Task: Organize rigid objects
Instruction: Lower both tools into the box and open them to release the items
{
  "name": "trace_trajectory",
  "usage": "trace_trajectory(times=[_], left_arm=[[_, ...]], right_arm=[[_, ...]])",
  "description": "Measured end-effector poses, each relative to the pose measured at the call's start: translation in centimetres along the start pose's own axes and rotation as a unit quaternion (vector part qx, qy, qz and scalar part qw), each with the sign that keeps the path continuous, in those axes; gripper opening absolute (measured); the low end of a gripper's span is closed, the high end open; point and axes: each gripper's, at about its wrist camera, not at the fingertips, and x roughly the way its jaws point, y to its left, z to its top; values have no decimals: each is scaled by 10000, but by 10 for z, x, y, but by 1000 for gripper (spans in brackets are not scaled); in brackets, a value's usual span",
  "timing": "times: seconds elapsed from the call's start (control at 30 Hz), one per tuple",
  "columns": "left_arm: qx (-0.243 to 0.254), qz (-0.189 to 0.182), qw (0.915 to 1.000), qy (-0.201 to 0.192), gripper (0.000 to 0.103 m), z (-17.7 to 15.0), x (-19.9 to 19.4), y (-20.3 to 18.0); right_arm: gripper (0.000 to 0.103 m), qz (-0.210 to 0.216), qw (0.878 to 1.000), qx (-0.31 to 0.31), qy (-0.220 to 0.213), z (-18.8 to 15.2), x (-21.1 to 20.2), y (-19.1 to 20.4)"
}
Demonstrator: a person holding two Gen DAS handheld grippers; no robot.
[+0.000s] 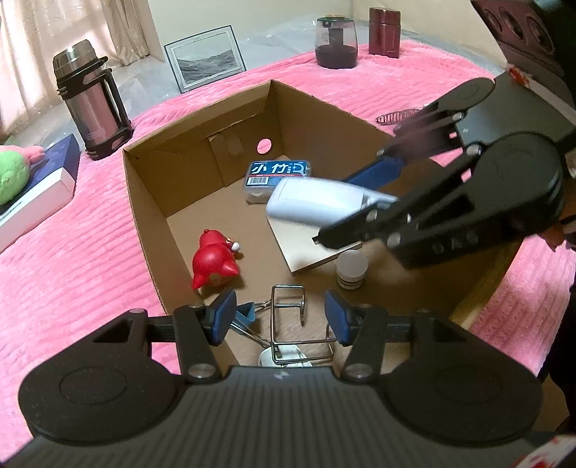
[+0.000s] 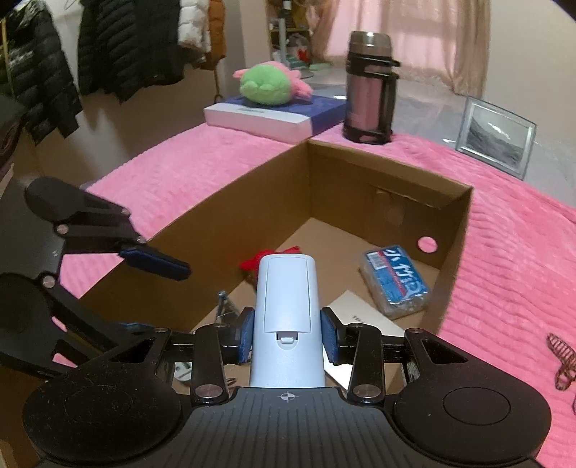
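Observation:
An open cardboard box (image 1: 151, 201) (image 2: 273, 187) sits on a pink blanket. My right gripper (image 2: 287, 334) is shut on a white remote-like device (image 2: 287, 306) (image 1: 316, 201) and holds it above the box floor. My left gripper (image 1: 280, 316) is open and empty over the box's near end, above a wire rack (image 1: 298, 324). In the box lie a red toy figure (image 1: 214, 259), a blue packet (image 1: 277, 176) (image 2: 396, 284), a small white jar (image 1: 351, 270), a tan card (image 1: 309, 248) and a blue clip (image 1: 246, 315).
On the blanket stand a steel thermos (image 1: 90, 104) (image 2: 370, 90), a framed picture (image 1: 205, 57) (image 2: 495, 138), a dark jar (image 1: 336, 43) and a maroon canister (image 1: 384, 32). A green plush (image 2: 270, 84) lies on a flat box (image 2: 273, 117). A hair claw (image 2: 561, 363) lies at right.

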Motion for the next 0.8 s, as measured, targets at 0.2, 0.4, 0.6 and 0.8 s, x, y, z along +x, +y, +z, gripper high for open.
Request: trace_trajectory(times=[0.2,0.4,0.6,0.8], left_arm=[[8,31,10000,-1,49,-2,-2,0],[-25,66,10000,-5,50,-3,-4,0],[-109,105,9999,-82,50,-2,-10,-2],[-308,107,9992,-230,50,-1,-22,-9]], right_arm=[[35,142,9998,-44,127,-2,5,8],[35,153,9998,-71,117,-1,4,9],[35,99,9999,0,-101,1,-9,6],[35,103,9990,195,-388,0,-32,5]])
